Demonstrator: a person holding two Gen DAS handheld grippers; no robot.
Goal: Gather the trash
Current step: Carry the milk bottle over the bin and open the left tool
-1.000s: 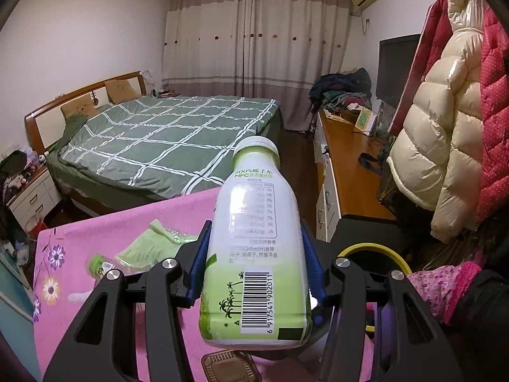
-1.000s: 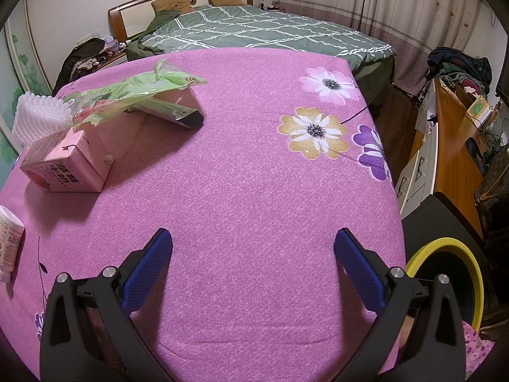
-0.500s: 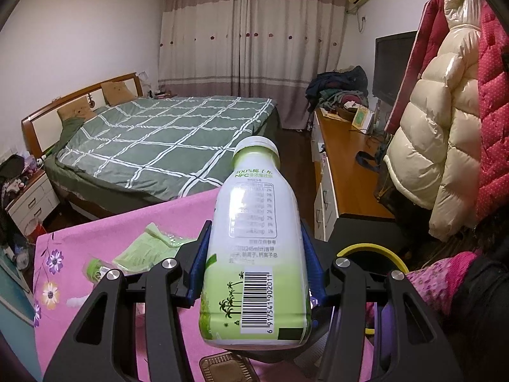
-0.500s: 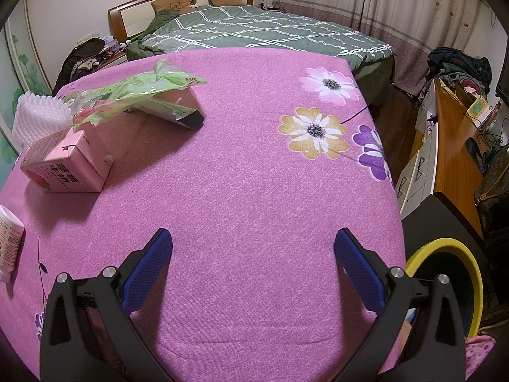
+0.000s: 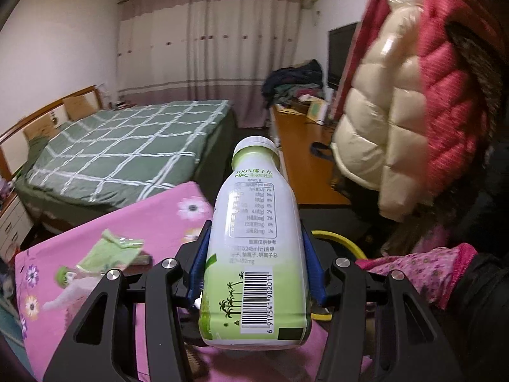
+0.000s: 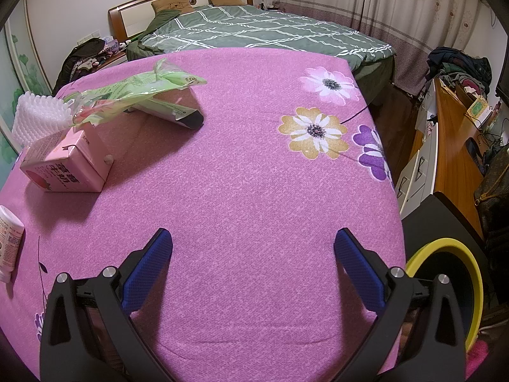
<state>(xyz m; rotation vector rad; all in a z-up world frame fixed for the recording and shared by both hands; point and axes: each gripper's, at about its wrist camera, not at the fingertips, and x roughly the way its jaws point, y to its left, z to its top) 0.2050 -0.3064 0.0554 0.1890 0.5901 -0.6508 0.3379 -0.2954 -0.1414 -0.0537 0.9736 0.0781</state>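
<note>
Bottle (image 5: 254,248) stands upright, clamped between left hand-held gripper (image 5: 254,264) pads.

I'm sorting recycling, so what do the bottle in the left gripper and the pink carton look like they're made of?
Bottle: likely plastic, glossy printed sleeve with barcode, screw cap.
Pink carton: apparently coated paperboard, with creased, folded edges and a matte printed face.

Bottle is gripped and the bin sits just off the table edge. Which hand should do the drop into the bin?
Left. The left gripper already clamps the bottle, with the yellow-rimmed bin just behind it. The right gripper is open and empty over the pink tablecloth.
</note>
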